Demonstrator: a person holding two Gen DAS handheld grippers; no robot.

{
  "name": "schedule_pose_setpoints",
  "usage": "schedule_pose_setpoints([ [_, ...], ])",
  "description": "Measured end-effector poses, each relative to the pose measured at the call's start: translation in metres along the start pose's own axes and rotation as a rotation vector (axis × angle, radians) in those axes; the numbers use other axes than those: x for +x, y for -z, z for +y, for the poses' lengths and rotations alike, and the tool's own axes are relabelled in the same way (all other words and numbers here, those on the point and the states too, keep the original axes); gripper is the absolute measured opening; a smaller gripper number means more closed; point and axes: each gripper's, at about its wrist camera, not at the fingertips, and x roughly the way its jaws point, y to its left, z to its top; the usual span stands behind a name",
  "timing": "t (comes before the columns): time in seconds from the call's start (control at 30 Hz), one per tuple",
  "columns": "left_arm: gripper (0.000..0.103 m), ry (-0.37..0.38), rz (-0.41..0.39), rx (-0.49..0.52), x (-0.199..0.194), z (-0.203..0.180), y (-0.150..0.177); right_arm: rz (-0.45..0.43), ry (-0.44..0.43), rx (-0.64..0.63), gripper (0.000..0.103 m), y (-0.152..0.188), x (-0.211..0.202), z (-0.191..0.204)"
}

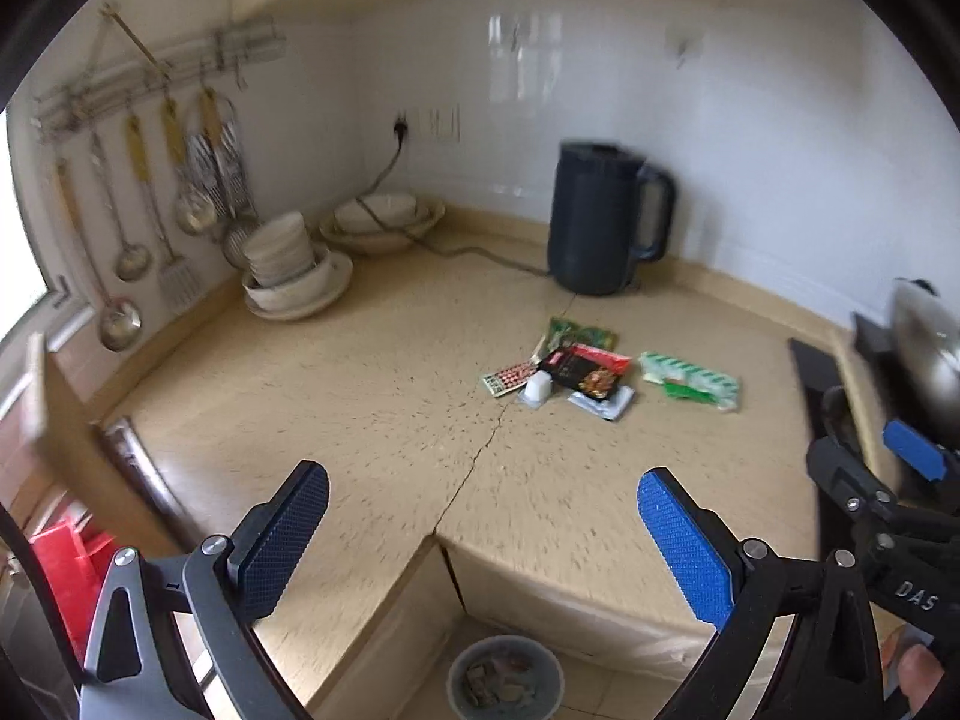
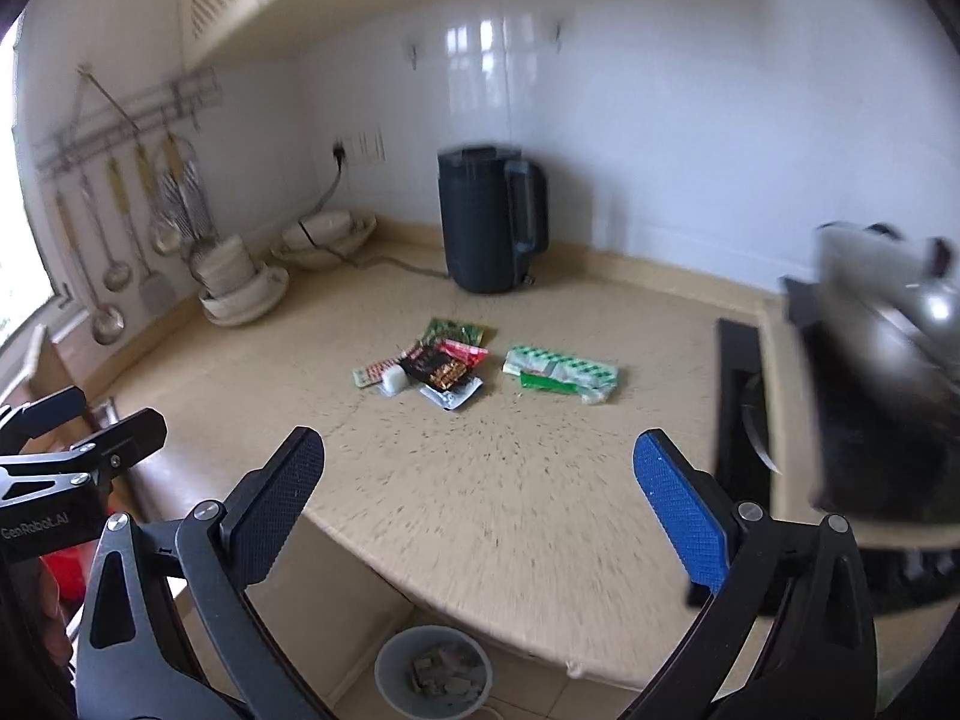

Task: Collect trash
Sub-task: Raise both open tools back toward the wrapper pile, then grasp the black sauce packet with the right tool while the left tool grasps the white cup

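Left wrist view showed your left tool (image 1: 483,537) and right tool (image 2: 480,507) both spread wide, empty, approaching. The wrappers (image 1: 576,375) lay mid-table (image 1: 300,396); the bin (image 1: 505,681) waited below. Next, you needed 1 pinch on a flat wrapper.

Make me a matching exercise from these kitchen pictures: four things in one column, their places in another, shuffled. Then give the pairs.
Things:
1. dark plastic electric kettle
2. green-and-white plastic wrapper
3. round grey waste bin
4. stack of white ceramic bowls

Places:
A. on the floor below the counter edge
B. at the back wall, on the counter
C. right of the wrapper pile
D. left, below the hanging ladles

Pairs: 1-B, 2-C, 3-A, 4-D
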Motion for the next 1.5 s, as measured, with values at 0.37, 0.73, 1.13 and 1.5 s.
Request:
schedule_pose_setpoints([
  [0.37,0.102,-0.032,0.175,-0.053,0.223,-0.009,-0.070,0.211,-0.104,-0.142,0.103,-0.038,0.223,0.007],
  [0.73,0.102,-0.042,0.225,-0.086,0.297,0.009,-0.077,0.340,-0.207,-0.281,0.076,-0.031,0.330,0.038],
  [1.13,0.102,-0.015,0.257,-0.088,0.341,0.003,-0.083,0.347,-0.208,-0.329,0.042,-0.027,0.347,0.032],
  [1.5,0.101,0.057,0.258,-0.046,0.403,-0.024,-0.098,0.284,-0.296,-0.158,0.010,-0.038,0.313,-0.007],
])
